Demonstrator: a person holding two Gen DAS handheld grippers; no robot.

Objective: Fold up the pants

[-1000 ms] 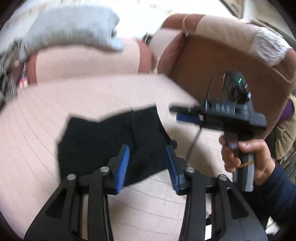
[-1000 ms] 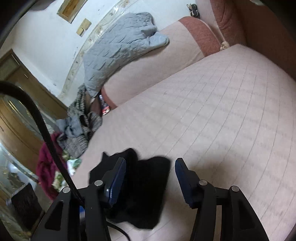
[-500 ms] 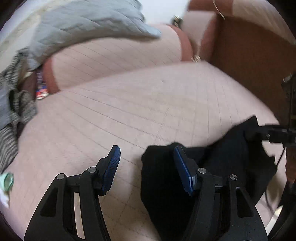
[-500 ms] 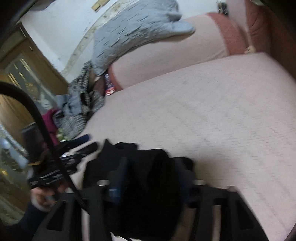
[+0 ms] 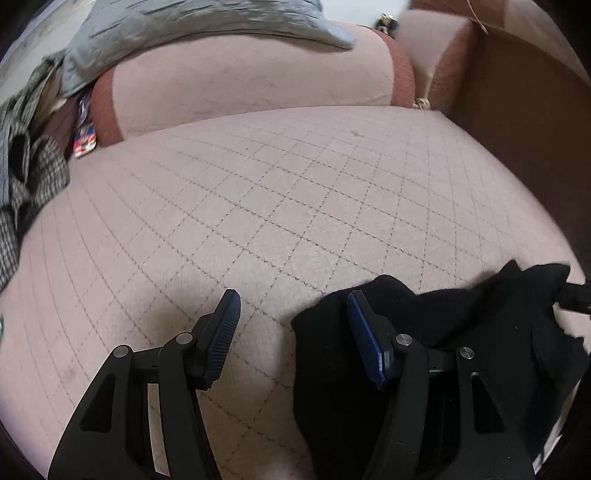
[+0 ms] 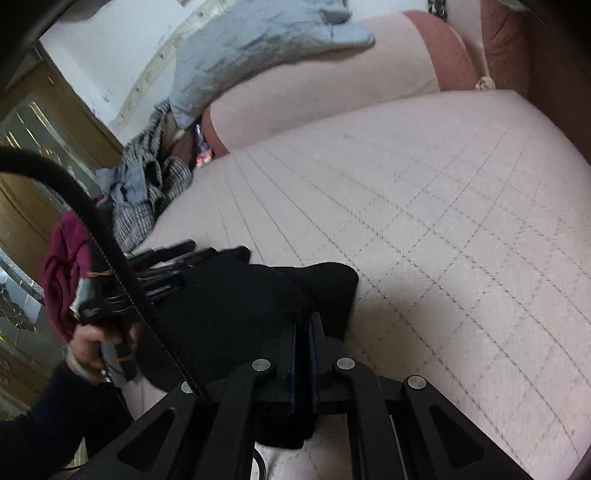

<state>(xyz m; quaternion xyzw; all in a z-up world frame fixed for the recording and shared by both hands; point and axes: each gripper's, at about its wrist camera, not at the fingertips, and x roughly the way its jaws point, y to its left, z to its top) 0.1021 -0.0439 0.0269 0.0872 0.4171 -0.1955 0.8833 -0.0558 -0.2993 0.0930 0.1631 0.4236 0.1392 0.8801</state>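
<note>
The black pants (image 5: 461, 325) lie bunched on the pink quilted sofa seat (image 5: 295, 192), at the lower right of the left wrist view. My left gripper (image 5: 291, 314) is open; its right finger rests at the pants' left edge, its left finger over bare seat. In the right wrist view the pants (image 6: 236, 295) lie at lower centre. My right gripper (image 6: 304, 332) is shut on a fold of the pants. The left gripper shows there, hand-held, at the pants' far left side (image 6: 166, 258).
A grey quilted blanket (image 5: 184, 33) drapes over the pink backrest (image 5: 251, 85). A pile of checked and grey clothes (image 6: 147, 192) and a maroon garment (image 6: 62, 273) sit past the seat's left end. A brown armrest (image 5: 517, 110) bounds the right.
My right gripper has closed on the pants. My left gripper has swung left so the pants now lie to its right, and it stays open.
</note>
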